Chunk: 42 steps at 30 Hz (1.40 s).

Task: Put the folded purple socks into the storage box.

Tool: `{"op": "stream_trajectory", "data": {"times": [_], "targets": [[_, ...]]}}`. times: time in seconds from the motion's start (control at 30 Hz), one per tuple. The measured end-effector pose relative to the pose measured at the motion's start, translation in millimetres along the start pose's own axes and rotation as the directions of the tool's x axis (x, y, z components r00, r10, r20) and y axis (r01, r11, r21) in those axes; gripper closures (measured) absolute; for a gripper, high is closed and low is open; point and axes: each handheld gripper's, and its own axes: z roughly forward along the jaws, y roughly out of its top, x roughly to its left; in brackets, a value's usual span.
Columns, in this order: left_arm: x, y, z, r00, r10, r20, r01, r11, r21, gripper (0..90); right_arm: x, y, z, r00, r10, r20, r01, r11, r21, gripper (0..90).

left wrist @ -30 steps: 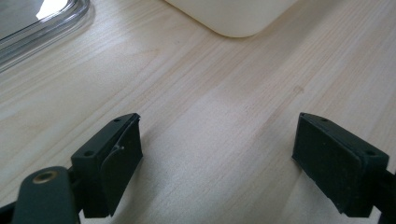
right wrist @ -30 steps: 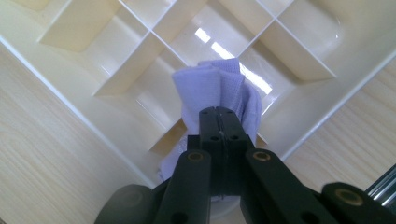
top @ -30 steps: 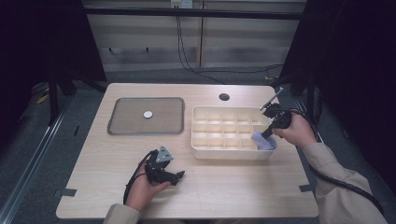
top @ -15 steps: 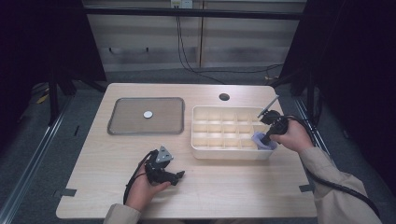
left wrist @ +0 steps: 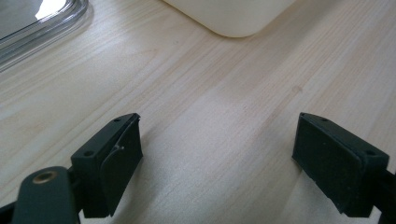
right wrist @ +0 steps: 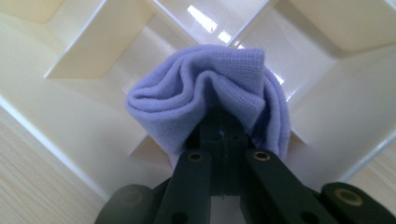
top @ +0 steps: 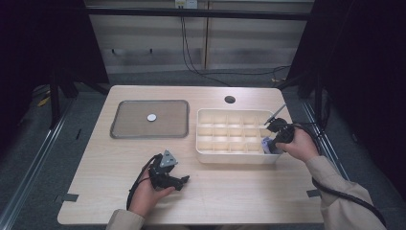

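**Lilac cloth clamped over the near-right corner of the divided box**

Nearest to us, our left gripper lies low on the wooden table near its front edge, left of centre, held in the left hand. In the left gripper view its two black jaws stand wide apart with nothing but bare wood grain between them; a rounded corner of the cream box and the rim of the clear tray sit beyond them.

Further in and to the right, our right hand holds the right gripper at the near-right corner of the cream compartment box. Its jaws are pressed together on a folded lilac cloth, which bunches in soft folds around the closed tips. In the right gripper view the cloth hangs above the white dividers of the box, over a corner compartment beside the outer wall; we cannot tell whether it touches the compartment floor. From the high view the cloth shows as a small lilac patch just inside the box's right end, at the near row.

Left of the box, and about level with its far half, the grey tray lies flat with a small white disc near its middle. Beyond the box, a dark round hole marks the far part of the table.
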Motion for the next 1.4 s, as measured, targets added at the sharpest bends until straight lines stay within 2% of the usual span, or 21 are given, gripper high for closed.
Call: {"op": "stream_trajectory", "data": {"times": [0.3, 0.7, 0.77, 0.83, 1.1, 1.4], "targets": [[-0.9, 0.5, 0.2, 1.0, 0.003, 0.004, -0.003, 1.0, 0.005, 14.7, 0.3, -1.0, 8.8, 1.0, 0.001, 0.009, -0.001, 1.0, 0.009, 90.0], [-1.1, 0.4, 0.5, 1.0, -0.001, 0.008, 0.001, 1.0, 0.002, 14.7, 0.4, -1.9, 10.8, 0.9999, -0.005, 0.015, 0.005, 1.0, 0.01, 90.0], [-1.1, 0.4, 0.5, 1.0, -0.001, 0.008, 0.001, 1.0, 0.003, 14.7, 0.2, -2.5, 9.8, 0.9999, 0.009, 0.008, -0.009, 1.0, 0.01, 90.0], [-1.2, 0.5, 0.4, 1.0, -0.001, 0.007, 0.001, 1.0, 0.004, 14.7, -0.4, -2.6, 8.5, 0.9999, -0.007, 0.012, 0.006, 1.0, 0.01, 90.0], [-1.2, 0.5, 0.4, 1.0, -0.001, 0.007, 0.001, 1.0, 0.005, 14.7, 0.7, -2.5, -2.1, 0.9999, -0.009, 0.014, 0.009, 1.0, 0.003, 89.0], [-1.6, 0.3, 0.9, 0.9999, -0.01, 0.009, 0.01, 0.9999, -0.003, 14.7, 1.6, -2.5, -16.2, 0.9997, -0.02, 0.017, 0.02, 1.0, 0.004, 79.5]]}}
